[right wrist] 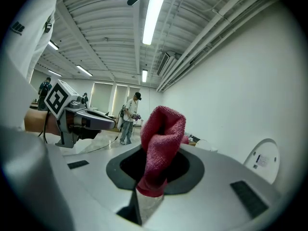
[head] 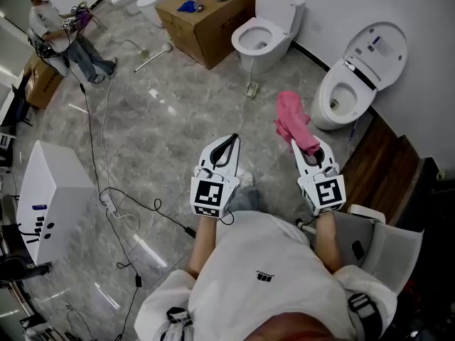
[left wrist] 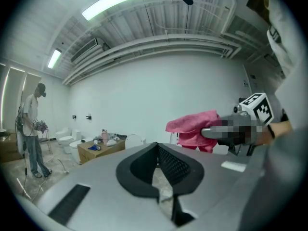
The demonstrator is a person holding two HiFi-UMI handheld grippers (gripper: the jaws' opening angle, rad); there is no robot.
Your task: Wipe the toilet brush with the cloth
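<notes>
A pink cloth (head: pixel 293 123) is grasped by the jaws of the right gripper (head: pixel 307 153). In the right gripper view the cloth is seen pinched at its lower end between the 2 jaws, and the rest of it stands up in a folded bunch. Its long axis runs along the jaws, and its free end is pointed forward, away from the person. In the head view the cloth is held above the floor (head: pixel 170 141), near the toilet with the raised lid (head: pixel 353 91), on the side of that toilet that faces the room.

The left gripper (head: pixel 229 142) is held farther from that toilet than the right one, at about the same height. Its jaws are brought together at the tips, and nothing is seen between them.

Much farther from that toilet, beyond a second toilet (head: pixel 264 34) and a cardboard box (head: pixel 206 27), a long-handled thing (head: pixel 153 57) is seen lying flat on the floor. One end of it is pointed toward the box. Whether it is the toilet brush cannot be told.

Another person (head: pixel 57 38) is seen standing in the far corner of the room.
</notes>
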